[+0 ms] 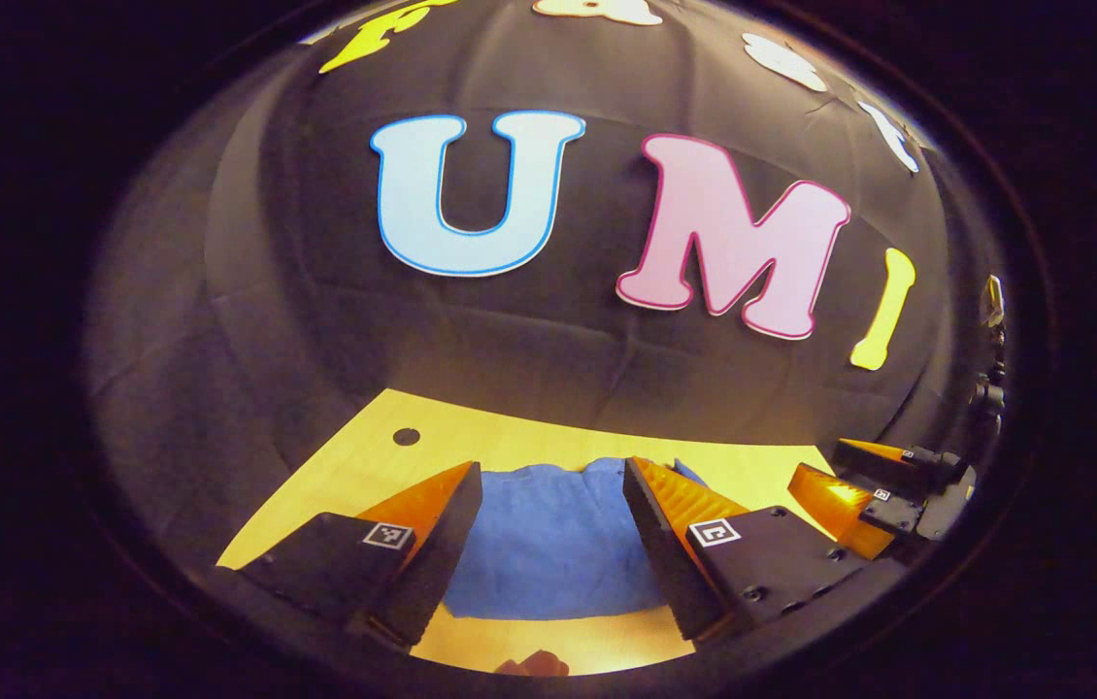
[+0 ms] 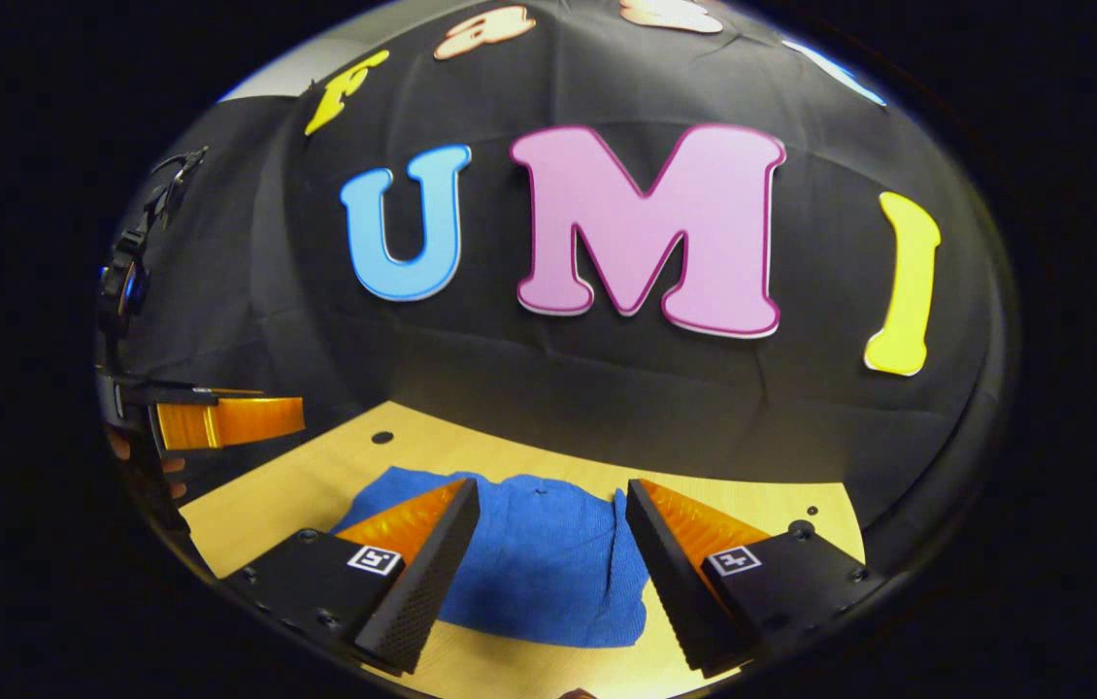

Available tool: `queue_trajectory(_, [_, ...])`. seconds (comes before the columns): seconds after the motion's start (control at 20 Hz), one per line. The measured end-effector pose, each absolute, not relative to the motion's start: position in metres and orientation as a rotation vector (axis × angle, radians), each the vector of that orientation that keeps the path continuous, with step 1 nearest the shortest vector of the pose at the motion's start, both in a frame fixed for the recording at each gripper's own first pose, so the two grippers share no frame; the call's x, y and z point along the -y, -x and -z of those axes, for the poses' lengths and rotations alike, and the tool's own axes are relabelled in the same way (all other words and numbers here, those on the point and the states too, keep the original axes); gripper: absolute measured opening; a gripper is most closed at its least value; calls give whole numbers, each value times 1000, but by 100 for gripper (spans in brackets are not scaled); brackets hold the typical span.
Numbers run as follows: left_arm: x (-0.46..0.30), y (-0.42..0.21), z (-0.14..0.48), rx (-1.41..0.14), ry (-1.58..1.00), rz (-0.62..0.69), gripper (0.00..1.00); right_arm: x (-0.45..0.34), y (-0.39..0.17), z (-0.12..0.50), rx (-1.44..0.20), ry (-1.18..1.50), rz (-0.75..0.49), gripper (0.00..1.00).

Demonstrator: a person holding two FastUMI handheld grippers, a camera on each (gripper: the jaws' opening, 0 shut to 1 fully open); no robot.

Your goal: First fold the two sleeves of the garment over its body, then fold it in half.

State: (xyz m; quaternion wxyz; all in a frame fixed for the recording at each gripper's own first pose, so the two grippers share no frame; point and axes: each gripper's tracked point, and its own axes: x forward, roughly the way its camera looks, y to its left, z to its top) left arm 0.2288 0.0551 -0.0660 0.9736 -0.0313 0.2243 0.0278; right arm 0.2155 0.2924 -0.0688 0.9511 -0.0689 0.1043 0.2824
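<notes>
A blue garment [image 1: 548,544] lies folded into a compact block on the light wooden table [image 1: 383,456]. In the left gripper view my left gripper [image 1: 553,495] hangs open above it, the cloth showing in the wide gap between the fingers. The right gripper [image 1: 864,481] appears farther off at the right edge of that view. In the right gripper view the blue garment [image 2: 539,563] lies on the table with a crease near its right side. My right gripper [image 2: 553,510] is open over it with nothing between the fingers. The left gripper [image 2: 218,422] shows at the far left there.
The black cloth wall [image 1: 510,349] rises close behind the table's far edge. A small dark hole [image 1: 406,436] marks the tabletop at the back left, and the same hole [image 2: 382,437] appears in the right gripper view. Part of a hand [image 2: 136,451] holds the left gripper.
</notes>
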Motion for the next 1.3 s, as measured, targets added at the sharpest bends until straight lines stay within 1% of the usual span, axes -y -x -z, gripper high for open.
queue_trajectory(0.15, [-38, -184, 49, -369, 20, -103, 86, -271, -175, 46, -167, 131, -587, 98])
queue_trajectory(0.35, [-11, -130, 32, -243, -9, -124, 85, -237, -111, 22, -84, 142, -587, 96])
queue_trajectory(0.4, [-6, -113, 30, -228, 5, -118, 82, -227, -98, 16, -72, 139, -577, 97])
queue_trajectory(0.45, [-3, -99, 27, -212, 14, -105, 83, -220, -81, 12, -70, 119, -570, 96])
queue_trajectory(0.75, [21, -15, 22, -179, -30, -85, 83, -173, -6, -19, 24, 109, -490, 96])
queue_trajectory(0.8, [22, 0, 21, -173, -31, -87, 81, -164, 4, -21, 31, 113, -474, 96])
queue_trajectory(0.85, [25, 12, 19, -166, -29, -82, 83, -156, 11, -21, 27, 112, -457, 96])
queue_trajectory(0.95, [29, 29, 19, -156, -39, -81, 83, -145, 29, -25, 21, 89, -438, 96])
queue_trajectory(1.0, [28, 36, 19, -149, -47, -84, 85, -141, 37, -31, 34, 86, -427, 96])
queue_trajectory(1.1, [30, 42, 15, -134, -57, -79, 85, -132, 46, -43, 65, 96, -406, 96])
queue_trajectory(1.3, [25, 53, 10, -125, -47, -76, 84, -137, 60, -49, 74, 94, -405, 96])
